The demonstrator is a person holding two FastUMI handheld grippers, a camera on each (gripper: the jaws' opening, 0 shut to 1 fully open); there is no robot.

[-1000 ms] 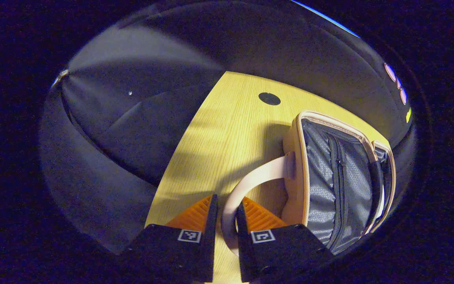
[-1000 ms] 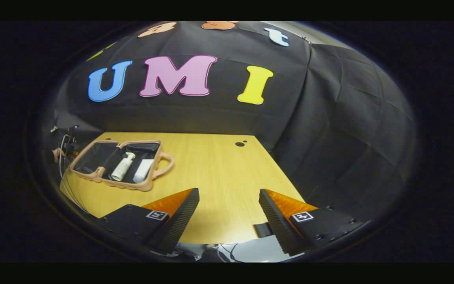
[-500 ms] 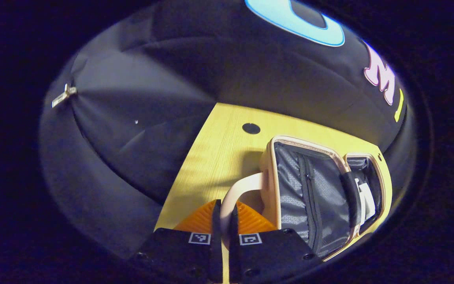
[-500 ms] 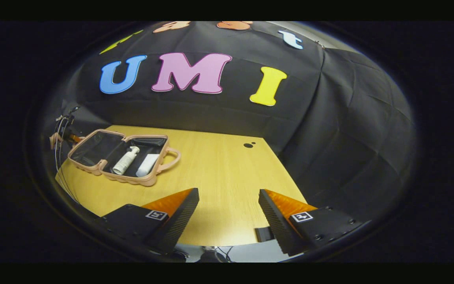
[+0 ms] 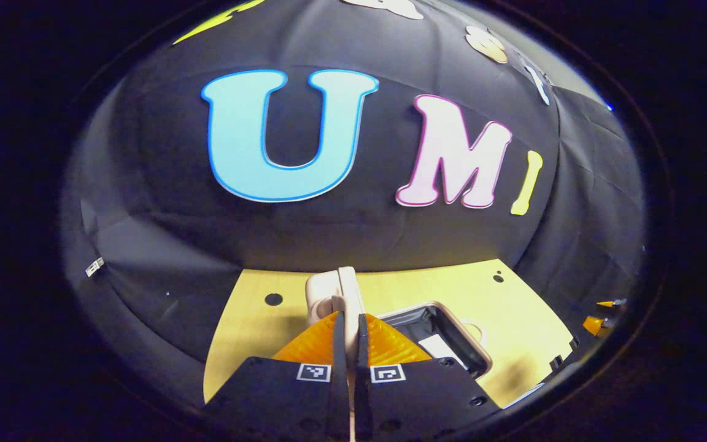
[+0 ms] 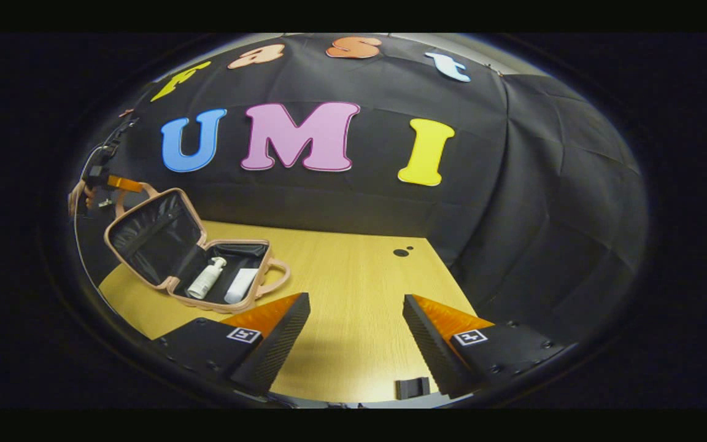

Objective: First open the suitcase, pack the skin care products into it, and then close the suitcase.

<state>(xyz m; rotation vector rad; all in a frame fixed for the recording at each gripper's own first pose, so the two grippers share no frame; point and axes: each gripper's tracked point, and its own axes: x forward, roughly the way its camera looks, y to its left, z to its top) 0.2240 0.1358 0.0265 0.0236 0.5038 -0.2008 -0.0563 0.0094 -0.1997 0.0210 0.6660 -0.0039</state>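
Between my left gripper's [image 5: 348, 325] clenched fingers sits the pale pink loop handle [image 5: 336, 293] of the pink hard-shell suitcase's lid [image 6: 156, 236], raised partway. Base half [image 6: 234, 283] lies right of it on the wooden table [image 6: 353, 307], w/ white pump bottle [image 6: 205, 278] & white tube [image 6: 240, 285] inside. Lid swings rightward to shut, I reckon. Right gripper [image 6: 356, 334] released, near edge, well apart.

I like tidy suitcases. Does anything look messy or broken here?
Nothing stands out. The suitcase is half open on the table, its lid tilted up, with a bottle and tube lying neatly inside.
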